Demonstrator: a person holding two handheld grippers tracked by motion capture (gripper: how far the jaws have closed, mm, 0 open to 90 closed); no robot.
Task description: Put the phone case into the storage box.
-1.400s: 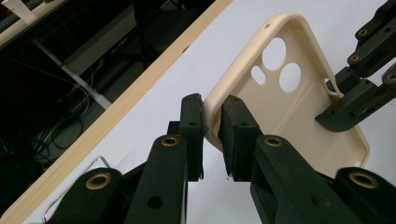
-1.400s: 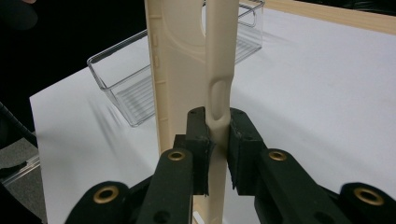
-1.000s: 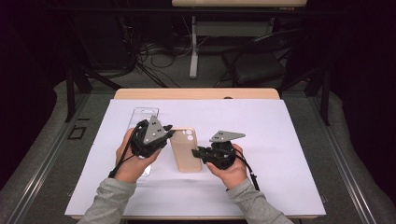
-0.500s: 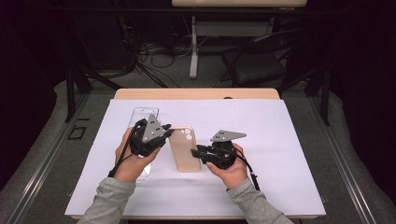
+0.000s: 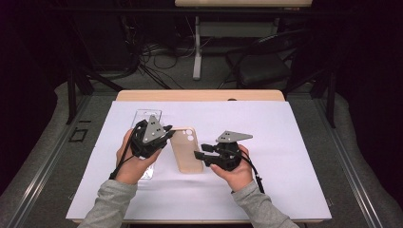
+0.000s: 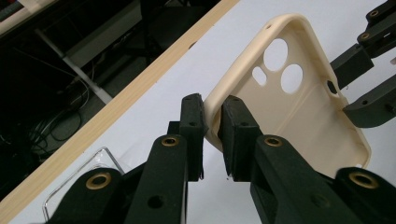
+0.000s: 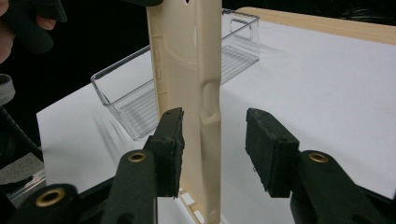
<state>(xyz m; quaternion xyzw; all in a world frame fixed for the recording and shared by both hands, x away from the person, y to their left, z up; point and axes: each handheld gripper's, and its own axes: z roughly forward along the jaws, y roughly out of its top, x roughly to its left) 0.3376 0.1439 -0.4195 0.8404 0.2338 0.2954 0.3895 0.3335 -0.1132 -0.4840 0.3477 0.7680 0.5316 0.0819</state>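
One beige phone case [image 5: 184, 148], lengthwise away from person.

sleeves [image 5: 114, 204]: grey knit, ribbed cuffs | left gripper [image 6: 212, 123]: matte black jaws, brass-ringed pivot holes | right gripper [image 7: 212, 135]: same build (pads look rough, foam-like) | tops: grey three-cornered plates | cables: black

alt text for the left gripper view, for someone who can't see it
The left gripper pinches the rim of a beige phone case between its black fingers, above a white table. The right gripper's fingers show at the case's far edge, and a clear plastic tray lies at lower left.
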